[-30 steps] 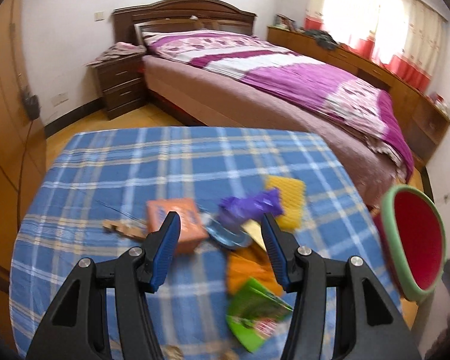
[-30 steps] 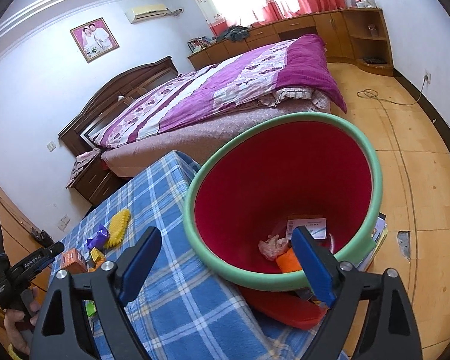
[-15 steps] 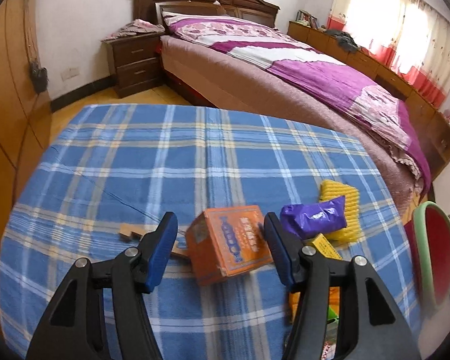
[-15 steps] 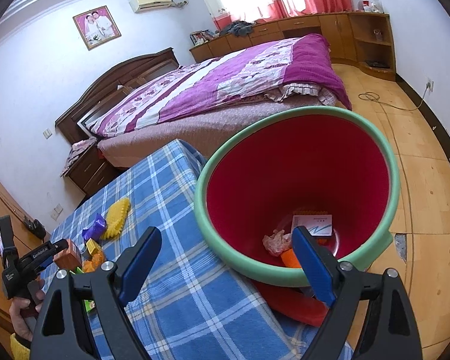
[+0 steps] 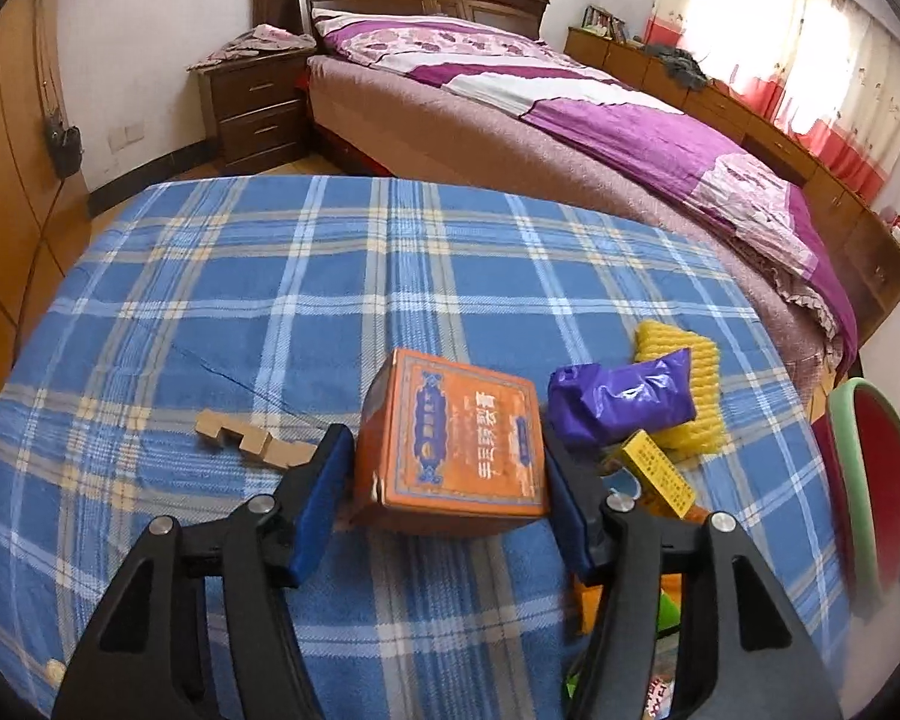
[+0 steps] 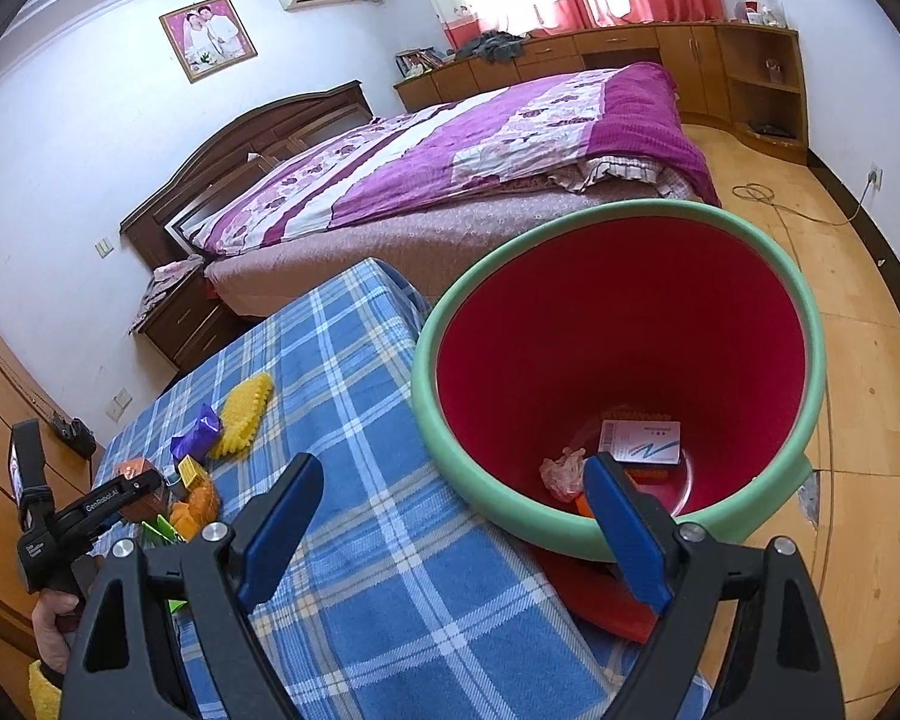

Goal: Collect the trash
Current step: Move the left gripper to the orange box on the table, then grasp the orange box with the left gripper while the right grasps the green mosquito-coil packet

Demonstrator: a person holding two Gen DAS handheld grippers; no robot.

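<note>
Currently the left gripper (image 5: 450, 495) brackets the orange box (image 5: 456, 441) on the tablecloth (image 5: 270, 276), contact unclear. Right gripper (image 6: 450, 510) spread wide, empty, above the bin (image 6: 618, 324) rim.

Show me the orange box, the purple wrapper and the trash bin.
orange box (image 5: 462, 450), left wrist view, on its printed top face.
purple wrapper (image 5: 621, 399), left wrist view, mid-crinkle.
trash bin (image 6: 618, 228), right wrist view, on its green rim.

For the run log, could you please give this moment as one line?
left tool: open around orange box | right tool: open, empty | bin: holds trash
</note>
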